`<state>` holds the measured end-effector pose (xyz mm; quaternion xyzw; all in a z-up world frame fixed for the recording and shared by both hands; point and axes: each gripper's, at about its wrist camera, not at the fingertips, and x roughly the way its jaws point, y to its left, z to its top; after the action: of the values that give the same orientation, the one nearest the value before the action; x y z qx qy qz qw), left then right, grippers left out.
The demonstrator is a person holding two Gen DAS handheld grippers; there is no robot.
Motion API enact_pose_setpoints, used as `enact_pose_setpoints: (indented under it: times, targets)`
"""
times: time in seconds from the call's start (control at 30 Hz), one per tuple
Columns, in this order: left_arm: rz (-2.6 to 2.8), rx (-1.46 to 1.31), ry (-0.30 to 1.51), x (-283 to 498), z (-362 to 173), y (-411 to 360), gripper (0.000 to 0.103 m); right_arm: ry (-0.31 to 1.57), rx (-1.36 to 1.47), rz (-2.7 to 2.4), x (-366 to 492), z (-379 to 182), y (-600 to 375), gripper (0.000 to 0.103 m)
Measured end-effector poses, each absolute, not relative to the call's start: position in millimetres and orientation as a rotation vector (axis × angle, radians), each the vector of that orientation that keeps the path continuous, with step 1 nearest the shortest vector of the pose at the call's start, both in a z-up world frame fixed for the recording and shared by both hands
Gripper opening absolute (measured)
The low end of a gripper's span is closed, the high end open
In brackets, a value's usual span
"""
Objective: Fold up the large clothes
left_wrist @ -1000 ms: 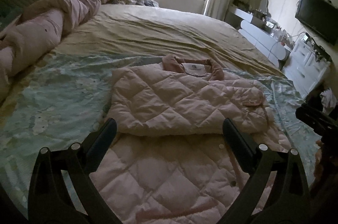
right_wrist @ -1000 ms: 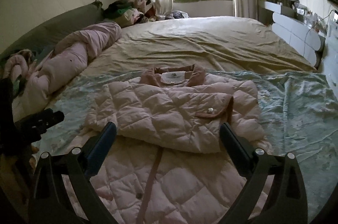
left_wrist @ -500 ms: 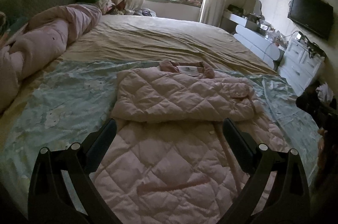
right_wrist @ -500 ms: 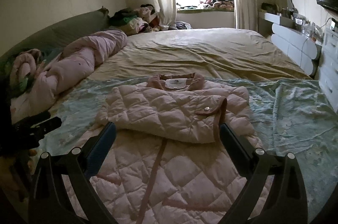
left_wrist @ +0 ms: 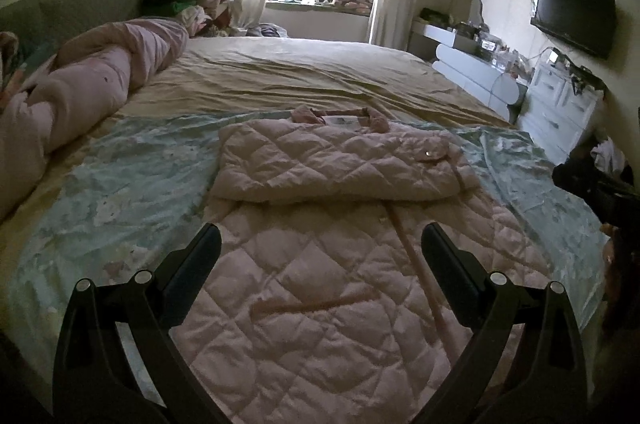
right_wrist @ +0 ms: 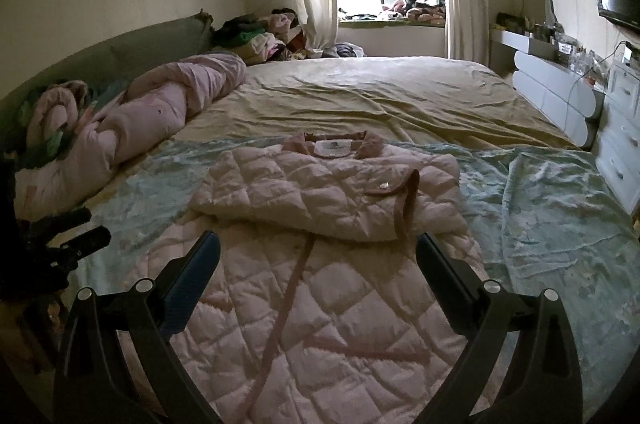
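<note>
A pale pink quilted coat point(left_wrist: 320, 288) lies on a light green patterned sheet point(left_wrist: 120, 192) on the bed, collar toward the window. Its sleeves are folded across the chest into a thick band point(left_wrist: 340, 164). The lower body of the coat point(right_wrist: 320, 324) spreads flat toward me. My left gripper point(left_wrist: 320, 248) is open above the coat's lower part, holding nothing. My right gripper point(right_wrist: 318, 250) is also open over the same part, empty. Each gripper shows at the edge of the other's view: the right one point(left_wrist: 592, 184) and the left one point(right_wrist: 64, 244).
A rolled pink duvet point(left_wrist: 92, 88) lies along the bed's left side by a green headboard point(right_wrist: 120, 60). Clothes are piled near the window point(right_wrist: 272, 36). White drawers point(left_wrist: 560, 108) and a wall television point(left_wrist: 572, 14) stand at the right. Beige sheet point(right_wrist: 380, 96) covers the far bed.
Both grippers have drawn back and risen from the coat, which now looks smaller and farther off. The coat itself has not moved, and both jaws stay open.
</note>
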<state>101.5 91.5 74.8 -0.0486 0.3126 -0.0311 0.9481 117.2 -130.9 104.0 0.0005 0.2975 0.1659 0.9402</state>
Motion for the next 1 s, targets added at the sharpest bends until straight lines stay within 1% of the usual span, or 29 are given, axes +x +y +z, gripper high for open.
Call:
enact_pose_setpoints:
  times: [0.4, 1.0]
  targets:
    - [-0.047, -0.080, 0.663, 72.6, 57.2, 84.1, 0.094, 0.650, -0.001, 0.326, 89.9, 81.9, -148.0, 0.098]
    - [0.047, -0.060, 0.733, 48.2, 24.3, 105.0, 0.094, 0.741, 0.017, 0.312, 78.5, 43.6, -174.4, 0.098]
